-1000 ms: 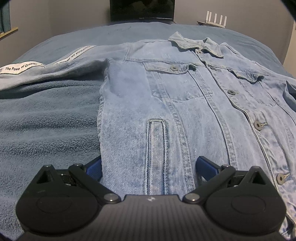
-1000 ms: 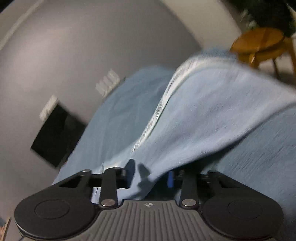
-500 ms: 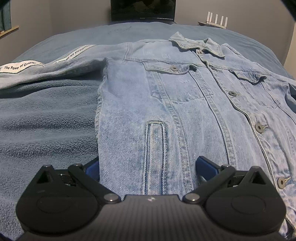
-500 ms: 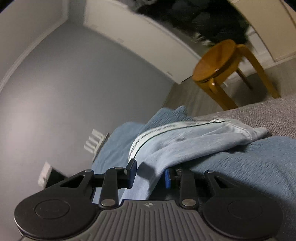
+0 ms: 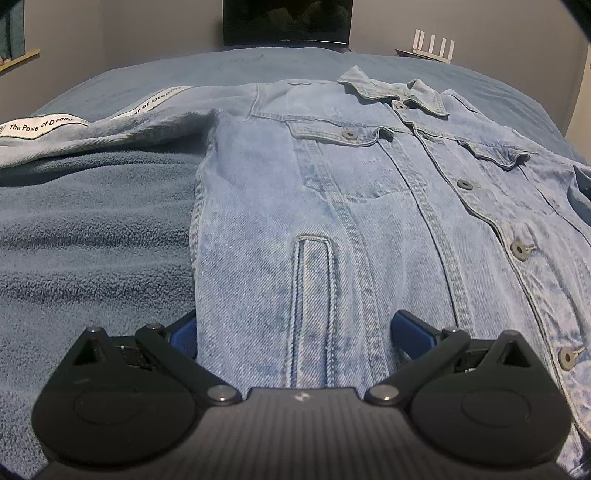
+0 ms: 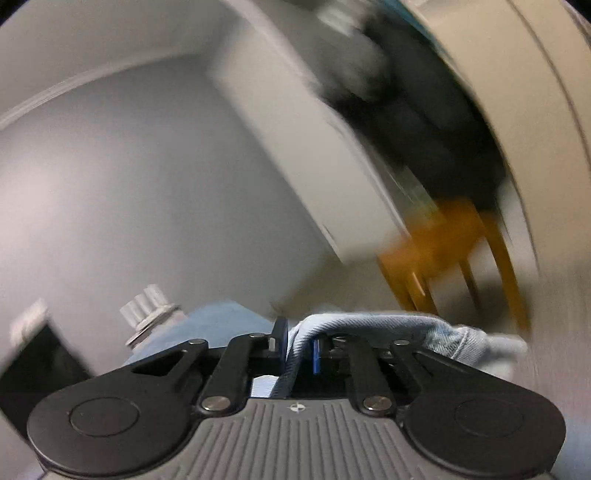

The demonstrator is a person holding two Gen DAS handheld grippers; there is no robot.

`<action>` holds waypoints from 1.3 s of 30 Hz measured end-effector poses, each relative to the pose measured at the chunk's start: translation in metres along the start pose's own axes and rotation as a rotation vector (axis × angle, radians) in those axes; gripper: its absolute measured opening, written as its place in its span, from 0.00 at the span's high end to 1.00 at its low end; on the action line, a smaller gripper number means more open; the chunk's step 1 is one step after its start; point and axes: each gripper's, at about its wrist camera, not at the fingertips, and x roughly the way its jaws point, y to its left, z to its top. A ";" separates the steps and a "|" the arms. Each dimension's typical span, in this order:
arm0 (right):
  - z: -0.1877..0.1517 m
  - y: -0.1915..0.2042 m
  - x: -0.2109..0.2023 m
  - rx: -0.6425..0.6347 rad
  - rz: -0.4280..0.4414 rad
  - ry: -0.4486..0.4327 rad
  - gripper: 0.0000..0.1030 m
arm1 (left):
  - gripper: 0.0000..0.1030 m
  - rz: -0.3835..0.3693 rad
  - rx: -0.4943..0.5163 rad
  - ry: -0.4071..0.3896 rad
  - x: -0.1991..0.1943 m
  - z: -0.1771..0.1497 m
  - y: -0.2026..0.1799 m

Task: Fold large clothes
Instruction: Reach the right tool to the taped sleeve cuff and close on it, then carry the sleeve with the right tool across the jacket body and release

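A light-blue denim jacket [image 5: 369, 221] lies face up and buttoned on a blue fleece bed cover [image 5: 92, 240]. One sleeve with a white printed label [image 5: 44, 127] stretches out to the left. My left gripper [image 5: 295, 325] stands open at the jacket's lower hem; its left fingertip [image 5: 184, 332] sits at the side edge and the other rests on the denim. In the right wrist view, my right gripper [image 6: 299, 345] is shut on a fold of the other sleeve [image 6: 424, 328], which is raised and trails to the right. That view is motion-blurred.
A dark monitor [image 5: 286, 22] and a white router [image 5: 432, 40] stand beyond the head of the bed. A wooden stool [image 6: 443, 247] stands on the floor to the right, before a white wardrobe [image 6: 314, 147]. Grey walls surround the bed.
My right gripper's jaws closed onto the sleeve, and it rose and tilted up, so its view swung from the bed to the wall and stool. The left gripper and jacket body stayed put.
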 end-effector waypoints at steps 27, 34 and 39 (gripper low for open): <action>-0.288 0.260 -0.167 -0.982 0.691 0.406 0.42 | 0.00 -0.013 0.005 -0.006 -0.003 -0.003 0.001; -0.241 0.220 -0.136 -0.460 0.576 0.629 0.41 | 0.00 -0.019 0.015 -0.004 -0.007 -0.007 0.000; -0.235 0.185 -0.125 -0.046 0.510 0.772 0.31 | 0.00 -0.028 0.009 -0.006 -0.007 -0.008 0.002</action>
